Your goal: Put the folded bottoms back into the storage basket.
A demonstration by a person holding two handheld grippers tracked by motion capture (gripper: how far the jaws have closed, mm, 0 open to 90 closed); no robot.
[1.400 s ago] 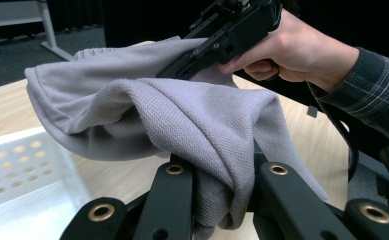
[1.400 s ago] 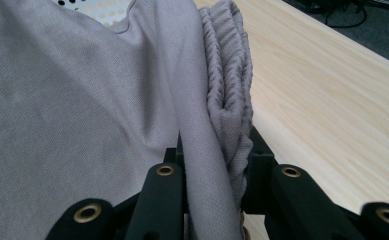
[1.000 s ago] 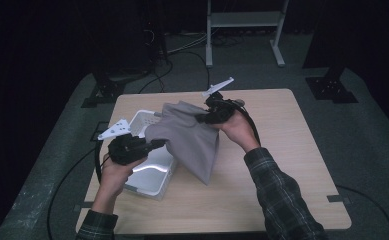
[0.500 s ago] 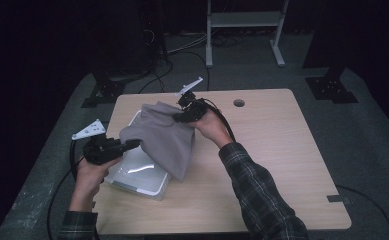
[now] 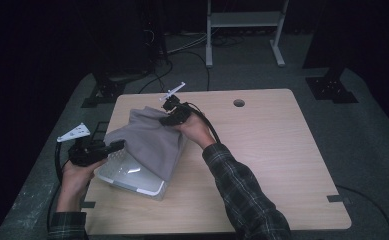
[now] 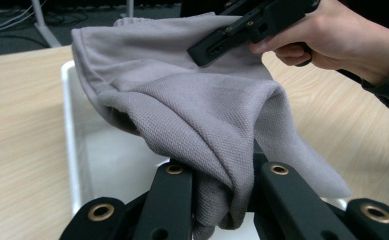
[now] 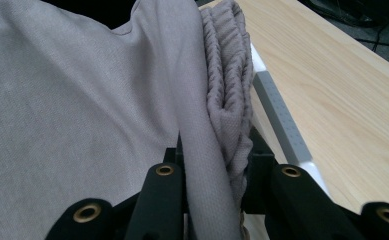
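A grey knit garment (image 5: 149, 140) hangs stretched between my two grippers over a white plastic bin (image 5: 127, 176) at the table's left front. My left gripper (image 5: 113, 146) is shut on the garment's near corner; in the left gripper view the cloth (image 6: 202, 120) bunches between the jaws (image 6: 222, 200). My right gripper (image 5: 168, 119) is shut on the far edge, where the ribbed hem (image 7: 227, 75) is pinched between its jaws (image 7: 217, 190). The right hand and its gripper (image 6: 242, 30) also appear beyond the cloth in the left gripper view. The garment drapes partly into the bin.
The wooden table (image 5: 262, 165) has a small round hole (image 5: 239, 103) near its far edge. Cables run from both grippers off the table. A white metal stand (image 5: 242, 30) and dark equipment stand on the floor behind. The bin's rim (image 7: 282, 125) shows beside the right jaws.
Both hands have carried the garment leftward and a little down, from the table's middle to over the white bin. Both grips stay closed on the cloth.
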